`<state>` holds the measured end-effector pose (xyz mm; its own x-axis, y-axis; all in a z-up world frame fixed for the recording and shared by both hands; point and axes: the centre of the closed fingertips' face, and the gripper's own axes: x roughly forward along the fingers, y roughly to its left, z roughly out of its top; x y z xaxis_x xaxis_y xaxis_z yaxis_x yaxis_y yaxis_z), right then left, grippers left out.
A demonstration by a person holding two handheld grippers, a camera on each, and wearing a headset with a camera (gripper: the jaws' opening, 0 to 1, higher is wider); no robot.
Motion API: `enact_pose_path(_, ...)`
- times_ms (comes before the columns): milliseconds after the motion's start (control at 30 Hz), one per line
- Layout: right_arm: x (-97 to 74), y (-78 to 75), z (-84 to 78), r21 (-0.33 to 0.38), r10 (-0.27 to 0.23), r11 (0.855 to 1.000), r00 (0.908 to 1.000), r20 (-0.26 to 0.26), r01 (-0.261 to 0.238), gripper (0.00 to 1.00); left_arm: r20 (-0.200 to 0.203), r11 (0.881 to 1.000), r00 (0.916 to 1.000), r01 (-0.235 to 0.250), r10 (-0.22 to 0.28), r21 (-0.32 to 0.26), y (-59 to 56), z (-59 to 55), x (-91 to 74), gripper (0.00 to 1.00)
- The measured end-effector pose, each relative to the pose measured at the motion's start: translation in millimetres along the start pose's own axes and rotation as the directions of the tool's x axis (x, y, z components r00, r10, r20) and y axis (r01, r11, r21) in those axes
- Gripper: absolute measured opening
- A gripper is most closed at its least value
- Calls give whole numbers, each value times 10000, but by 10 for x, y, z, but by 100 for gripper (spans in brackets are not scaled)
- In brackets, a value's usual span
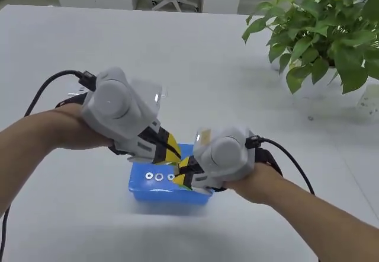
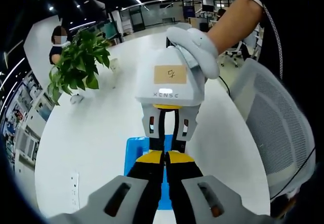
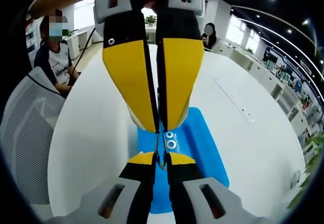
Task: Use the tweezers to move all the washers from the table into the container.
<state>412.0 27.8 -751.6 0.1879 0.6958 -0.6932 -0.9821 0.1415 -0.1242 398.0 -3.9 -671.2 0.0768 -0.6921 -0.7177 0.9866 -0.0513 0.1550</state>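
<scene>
Crowding blue container (image 1: 142, 186), left gripper (image 2: 164, 159), right gripper (image 3: 161, 159), tweezers indiscernible

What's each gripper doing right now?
Left gripper: shut, seemingly on the tweezers.
Right gripper: shut, seemingly on the same tweezers.

Plant (image 1: 320, 42) cropped; container (image 1: 166, 194) half-hidden

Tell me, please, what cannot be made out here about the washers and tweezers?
- Washer count, head view: the right gripper covers part of the blue container; three washers show.
- Right gripper view: a thin sliver between the jaws, too fine to confirm as tweezers.
</scene>
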Motion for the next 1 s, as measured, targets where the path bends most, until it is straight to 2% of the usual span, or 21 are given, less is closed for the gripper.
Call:
enact_pose_path(533, 87, -86, -222, 645, 160, 9978, 9996, -223, -145, 10, -9, 9992, 9992, 388, -388, -104, 124, -106, 226, 5)
enact_pose_path(1000, 137, -119, -341, 1047, 244, 9943, 9990, -368, -204, 10, 20, 9978, 9980, 626, -626, -198, 149, -145, 342, 5)
